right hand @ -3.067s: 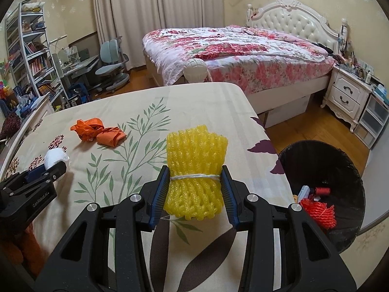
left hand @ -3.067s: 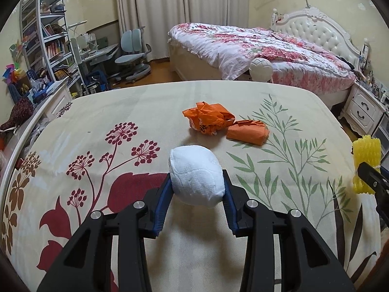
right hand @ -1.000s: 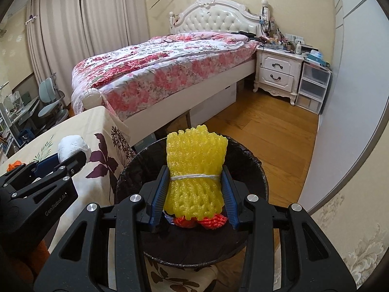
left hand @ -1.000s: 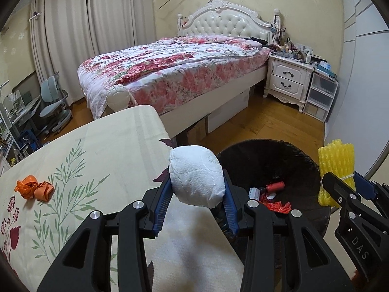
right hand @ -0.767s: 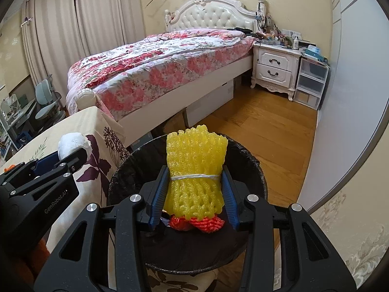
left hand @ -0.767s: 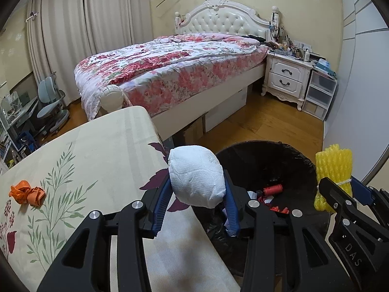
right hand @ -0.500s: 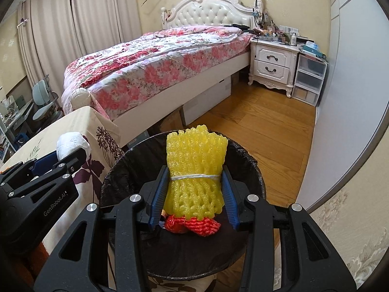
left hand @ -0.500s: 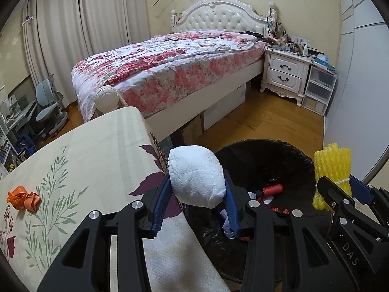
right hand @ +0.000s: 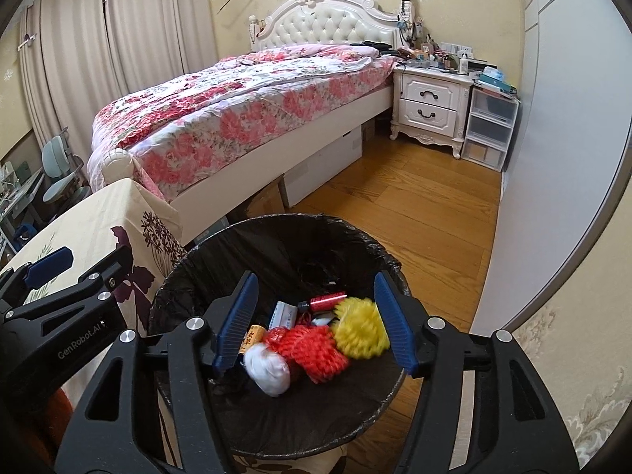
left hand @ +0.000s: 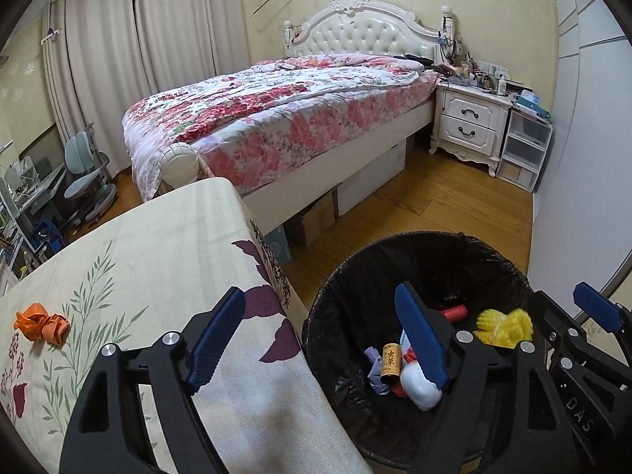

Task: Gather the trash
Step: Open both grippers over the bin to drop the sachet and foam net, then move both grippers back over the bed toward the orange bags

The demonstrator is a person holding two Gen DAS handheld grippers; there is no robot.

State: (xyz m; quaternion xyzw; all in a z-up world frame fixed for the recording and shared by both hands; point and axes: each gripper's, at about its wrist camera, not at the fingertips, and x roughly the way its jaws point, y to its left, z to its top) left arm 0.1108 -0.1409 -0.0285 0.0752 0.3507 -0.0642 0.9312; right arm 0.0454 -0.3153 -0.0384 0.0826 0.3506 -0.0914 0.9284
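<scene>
A black-lined trash bin (left hand: pixel 489 252) (right hand: pixel 221 237) stands on the floor beside the table. Inside lie the white wad (left hand: pixel 420 389) (right hand: pixel 266 369), the yellow foam net (left hand: pixel 503 326) (right hand: pixel 359 330), a red net (right hand: pixel 312 349) and other bits. My left gripper (left hand: pixel 320 339) is open and empty, over the table edge and the bin's left rim. My right gripper (right hand: pixel 314 326) is open and empty above the bin; it also shows in the left wrist view (left hand: pixel 592 316). Two orange crumpled wrappers (left hand: pixel 41 326) lie on the table at far left.
The table (left hand: pixel 158 245) has a cream floral cloth. A bed (left hand: pixel 276 118) with a floral quilt stands behind. A white nightstand (right hand: pixel 428 108) and plastic drawers (right hand: pixel 489 132) stand at the right wall. Wood floor (right hand: pixel 414 205) lies beyond the bin.
Both grippers have opened. The white wad and the yellow foam net have dropped from the jaws into the bin.
</scene>
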